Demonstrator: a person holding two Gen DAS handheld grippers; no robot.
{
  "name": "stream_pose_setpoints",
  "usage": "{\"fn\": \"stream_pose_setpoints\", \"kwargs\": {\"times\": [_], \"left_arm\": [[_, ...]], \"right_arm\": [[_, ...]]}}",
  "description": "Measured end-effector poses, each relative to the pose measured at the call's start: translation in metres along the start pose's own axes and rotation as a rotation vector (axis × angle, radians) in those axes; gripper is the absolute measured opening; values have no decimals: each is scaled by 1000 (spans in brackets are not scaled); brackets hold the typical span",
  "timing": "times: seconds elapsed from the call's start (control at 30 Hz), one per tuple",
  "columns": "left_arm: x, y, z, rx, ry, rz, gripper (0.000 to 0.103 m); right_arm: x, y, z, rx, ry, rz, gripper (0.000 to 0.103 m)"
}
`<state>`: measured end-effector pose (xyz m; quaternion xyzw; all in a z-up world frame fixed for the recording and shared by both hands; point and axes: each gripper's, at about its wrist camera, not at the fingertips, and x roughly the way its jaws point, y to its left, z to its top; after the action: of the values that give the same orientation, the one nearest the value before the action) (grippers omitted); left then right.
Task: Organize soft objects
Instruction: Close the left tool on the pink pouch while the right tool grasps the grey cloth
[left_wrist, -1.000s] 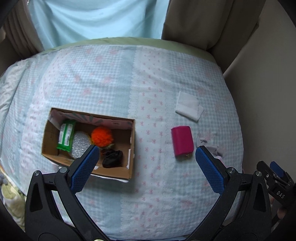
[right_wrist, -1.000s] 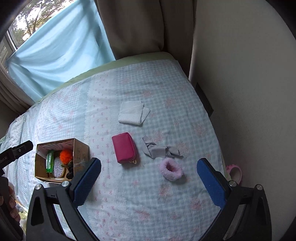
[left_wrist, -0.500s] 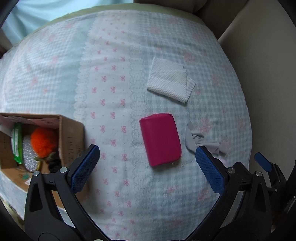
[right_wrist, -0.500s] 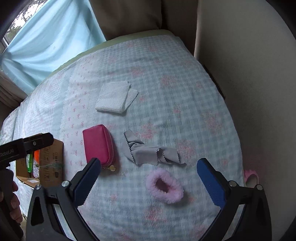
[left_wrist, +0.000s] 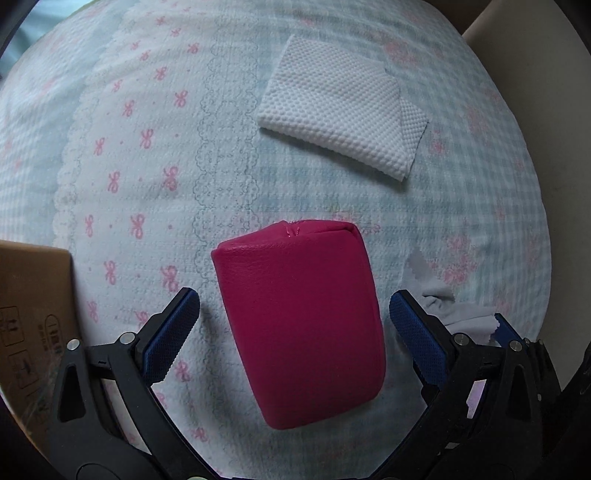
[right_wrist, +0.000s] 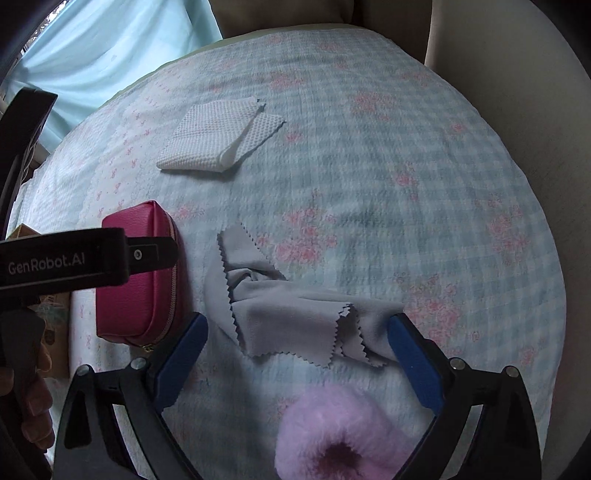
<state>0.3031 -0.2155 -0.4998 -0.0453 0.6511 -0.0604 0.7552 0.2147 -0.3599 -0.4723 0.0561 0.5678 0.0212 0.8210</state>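
A magenta zip pouch lies on the bed. My left gripper is open and straddles it, one blue pad on each side, not touching. The pouch also shows in the right wrist view, partly behind the left gripper's body. My right gripper is open, low over a crumpled grey cloth. A fluffy pink scrunchie lies between its arms, close to the camera. A folded white cloth lies farther back, and shows in the right wrist view.
The cardboard box stands at the left edge of the left wrist view, its inside hidden. The bed has a checked blue and pink cover. A beige wall runs along the right, and a blue curtain hangs behind.
Both grippers have come down and forward. The left one moved right from the box to straddle the pouch. The right one dropped toward the grey cloth and scrunchie. Both stay open.
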Motion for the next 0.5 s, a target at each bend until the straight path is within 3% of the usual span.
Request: {"fn": "stream_pose_setpoints", "kwargs": {"times": [0.17,0.23,0.3,0.5], "left_arm": [[9,3,-4,-42,-6,-8,94],[9,1,-6,-41,-10,-16,87],[6,0,-10,-29,-17,-31,73],[1,-1,-13,-19,-23,-49,57]], "right_arm": [[6,7,-2,-4,-44,-102,80],[6,10,-2,4,-63,-128,70],[4,12,-2,11,-79,-140,60],[2,16,3,1,-100,-166,32]]}}
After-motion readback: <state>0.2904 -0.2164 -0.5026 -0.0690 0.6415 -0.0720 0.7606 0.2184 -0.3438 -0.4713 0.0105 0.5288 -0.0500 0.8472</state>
